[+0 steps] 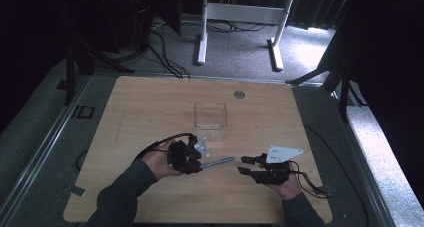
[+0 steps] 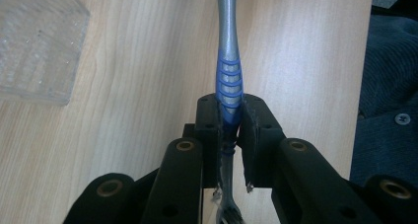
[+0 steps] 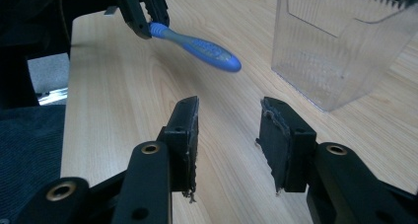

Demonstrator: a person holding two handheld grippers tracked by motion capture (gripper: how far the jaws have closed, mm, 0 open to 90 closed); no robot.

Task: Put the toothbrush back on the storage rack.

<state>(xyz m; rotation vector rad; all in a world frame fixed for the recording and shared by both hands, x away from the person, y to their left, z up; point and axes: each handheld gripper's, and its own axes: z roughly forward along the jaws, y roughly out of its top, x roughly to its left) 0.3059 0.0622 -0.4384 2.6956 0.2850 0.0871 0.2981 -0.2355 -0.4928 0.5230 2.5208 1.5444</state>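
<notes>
— Wooden tabletop: what is seen on it?
— A clear plastic holder is set near the middle.
— And the left gripper?
— It is clamped on a blue-grey toothbrush, held level and pointed rightward.
— The right gripper?
— It is held low beside it, jaws parted wide, nothing gripped.

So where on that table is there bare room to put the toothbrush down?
Bare wood lies left of the clear plastic box out to the table edge, and right of it too. It is crowded near the front, where the left claw holding the toothbrush faces the right claw.
</notes>
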